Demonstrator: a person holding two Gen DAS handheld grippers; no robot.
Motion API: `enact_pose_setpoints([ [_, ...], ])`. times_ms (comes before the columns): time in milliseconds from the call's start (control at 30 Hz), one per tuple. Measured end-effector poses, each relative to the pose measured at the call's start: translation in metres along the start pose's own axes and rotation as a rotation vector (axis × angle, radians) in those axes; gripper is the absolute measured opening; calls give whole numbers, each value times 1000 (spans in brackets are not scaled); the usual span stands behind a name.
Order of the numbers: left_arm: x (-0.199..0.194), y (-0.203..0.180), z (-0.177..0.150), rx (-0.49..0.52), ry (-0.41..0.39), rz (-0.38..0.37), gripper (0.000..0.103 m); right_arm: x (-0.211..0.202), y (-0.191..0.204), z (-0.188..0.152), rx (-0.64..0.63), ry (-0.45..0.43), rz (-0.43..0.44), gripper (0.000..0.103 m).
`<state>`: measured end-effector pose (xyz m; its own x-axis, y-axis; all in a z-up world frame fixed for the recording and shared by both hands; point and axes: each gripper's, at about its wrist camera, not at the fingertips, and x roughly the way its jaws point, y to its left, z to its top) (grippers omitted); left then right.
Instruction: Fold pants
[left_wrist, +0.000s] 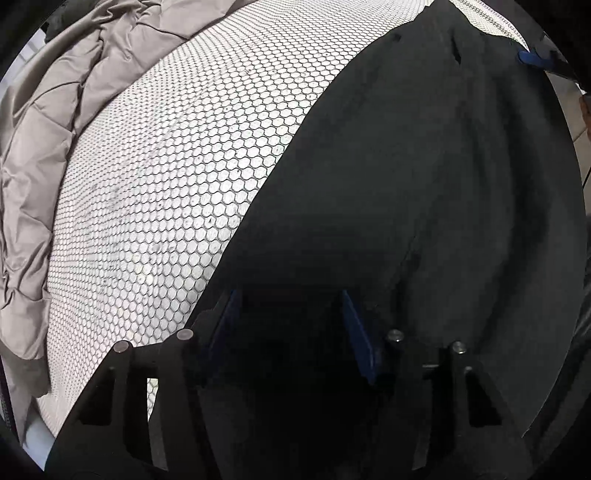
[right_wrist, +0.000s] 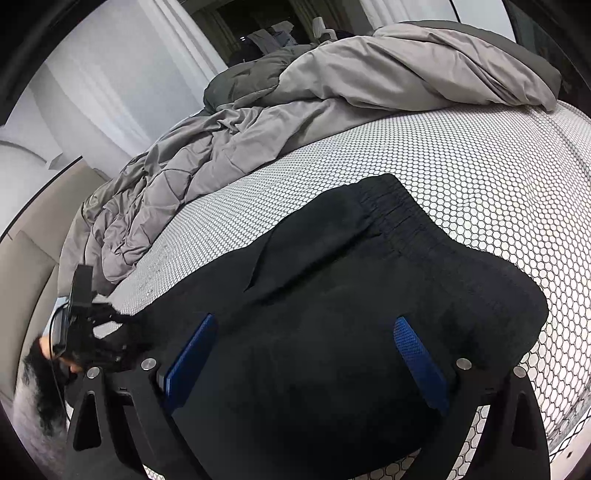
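Both views sharp, heavy fisheye bending, dark vignette at corners. Even soft light; black pants (left_wrist: 424, 192) swallow detail, lower centre murky.

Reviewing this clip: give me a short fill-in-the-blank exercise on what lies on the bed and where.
1. The black fabric pants lie on a white bed sheet printed with a ____ pattern.
2. The rumpled quilted comforter bunched beyond the pants is ____ in colour.
3. The inner pads of the right gripper are ____ in colour.
4. In the right wrist view, the pants' ribbed elastic ____ lies at the end farthest from the camera.

Missing words: honeycomb; grey; blue; waistband
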<state>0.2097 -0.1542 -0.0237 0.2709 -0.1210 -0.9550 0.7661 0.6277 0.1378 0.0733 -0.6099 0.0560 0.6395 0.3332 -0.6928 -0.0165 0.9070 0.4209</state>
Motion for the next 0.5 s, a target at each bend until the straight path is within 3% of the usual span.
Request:
enact_pose_setpoints([
  [67, 2, 2, -1, -6, 10, -19, 54, 1, -2, 0, 0, 6, -5, 98],
  [133, 1, 4, -4, -26, 2, -44, 45, 3, -6, 1, 15, 14, -10, 98],
  [200, -3, 0, -6, -25, -20, -19, 19, 2, -8, 1, 25, 11, -7, 98],
  [267, -7, -4, -11, -15, -33, 30, 3, -1, -9, 2, 33, 2, -4, 98],
  [500, -50, -7, -24, -91, -155, 76, 0, -8, -12, 1, 48, -12, 2, 98],
])
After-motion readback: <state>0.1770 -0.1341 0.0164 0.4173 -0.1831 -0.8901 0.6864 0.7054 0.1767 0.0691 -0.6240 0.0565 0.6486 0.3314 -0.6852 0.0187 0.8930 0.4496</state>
